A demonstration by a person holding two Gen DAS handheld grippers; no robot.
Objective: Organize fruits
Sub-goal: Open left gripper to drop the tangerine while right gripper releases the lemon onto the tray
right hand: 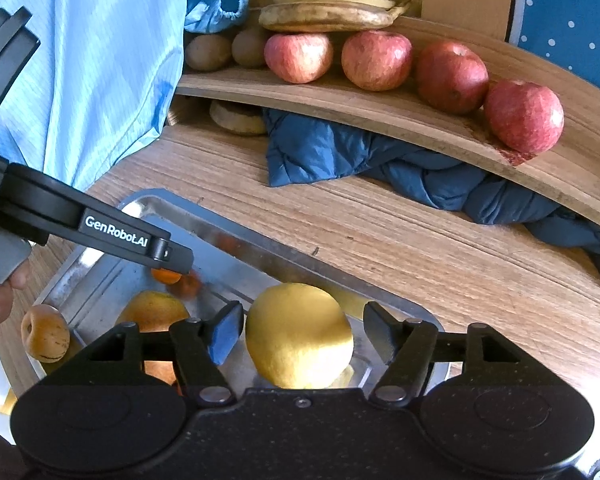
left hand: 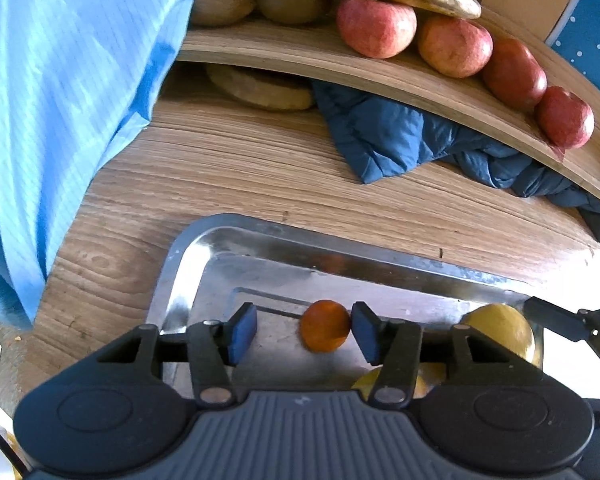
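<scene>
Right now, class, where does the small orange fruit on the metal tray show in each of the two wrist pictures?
Left wrist view: small orange fruit, low centre, between the left tongs' open fingers.
Right wrist view: same fruit, left of centre, mostly hidden under the left tongs' black finger.
Shared landmark: the metal tray under it, in both views.

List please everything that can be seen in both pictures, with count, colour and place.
apples: four, red, in a row on the wooden shelf
bananas: one bunch, yellow-brown, behind the apples
kiwis: two, brown, left end of the shelf
blue cloth: one, dark blue, under the shelf
metal tray: one, silver, on the wooden table
small orange fruit: one, orange, in the tray between the left tool's pads
yellow fruit: one, yellow, in the tray between the right tool's pads
sleeve: light blue, left side
left tool: black, open
right tool: black, open
</scene>
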